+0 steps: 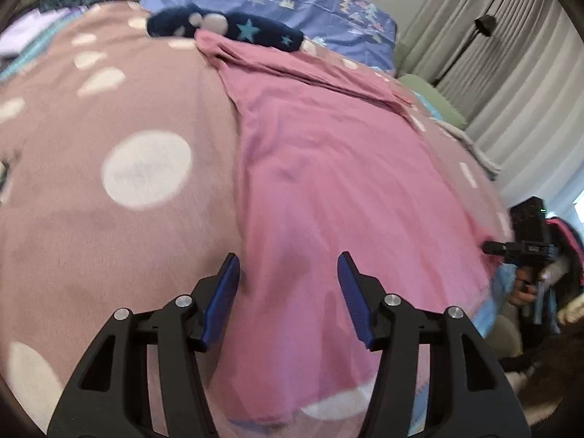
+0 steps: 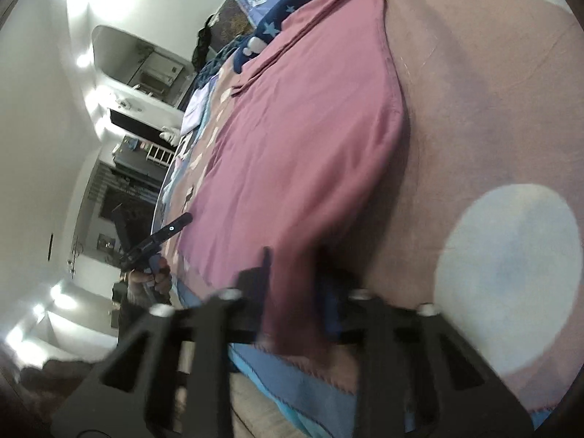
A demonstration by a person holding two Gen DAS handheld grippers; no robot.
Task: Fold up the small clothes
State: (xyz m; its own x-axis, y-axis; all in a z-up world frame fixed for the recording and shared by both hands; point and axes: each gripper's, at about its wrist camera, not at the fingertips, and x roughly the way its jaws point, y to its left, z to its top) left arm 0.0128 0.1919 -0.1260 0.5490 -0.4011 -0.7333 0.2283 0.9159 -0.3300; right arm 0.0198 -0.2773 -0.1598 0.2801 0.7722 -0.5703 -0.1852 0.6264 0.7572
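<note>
A pink garment (image 1: 328,168) lies spread flat on a dusty-pink blanket with white dots (image 1: 109,219). My left gripper (image 1: 288,273) is open, its blue fingers (image 1: 222,292) standing over the garment's near left edge and holding nothing. In the right wrist view the same garment (image 2: 303,138) stretches away, and my right gripper (image 2: 292,292) has the garment's near corner between its blurred fingers, which look closed on it. The right gripper also shows in the left wrist view (image 1: 518,248) at the garment's right edge.
A navy star-patterned garment (image 1: 226,27) lies at the far end of the pink one, with a purple patterned pillow (image 1: 292,3) behind. Grey curtains (image 1: 511,73) hang at the right. A blue blanket edge (image 2: 292,376) runs along the bed's near side.
</note>
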